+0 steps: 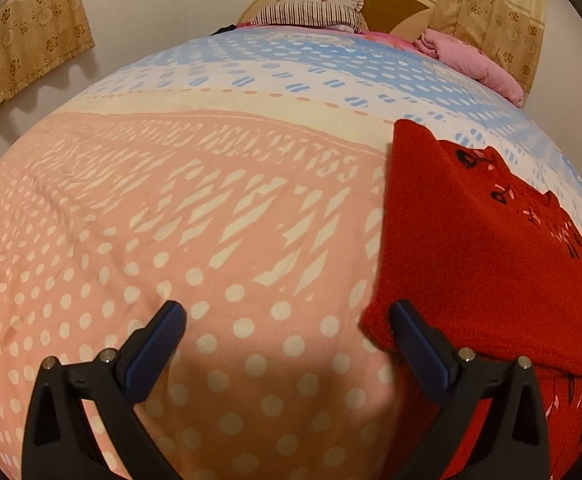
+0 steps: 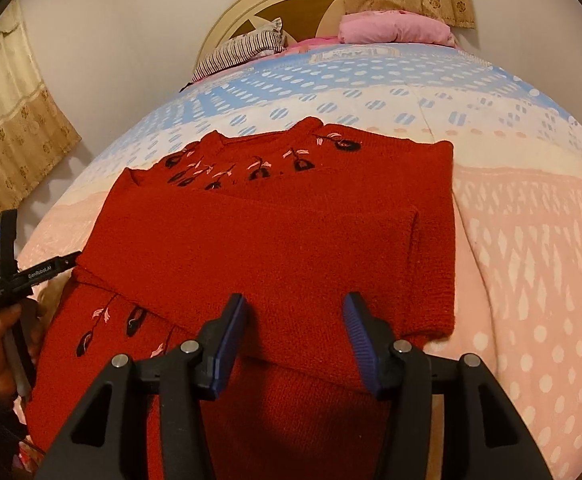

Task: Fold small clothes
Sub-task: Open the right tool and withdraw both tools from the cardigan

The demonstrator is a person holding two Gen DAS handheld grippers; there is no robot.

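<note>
While both sets of jaws stand open and empty, the left gripper (image 1: 287, 316) hovers beside, and the right gripper (image 2: 295, 308) over, one red knitted sweater (image 2: 275, 240) lying folded on the pink dotted bedspread (image 1: 171, 220).

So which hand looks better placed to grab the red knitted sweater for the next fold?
Probably the right: its gripper sits squarely over the red knitted sweater, while the left gripper only meets its edge.
</note>
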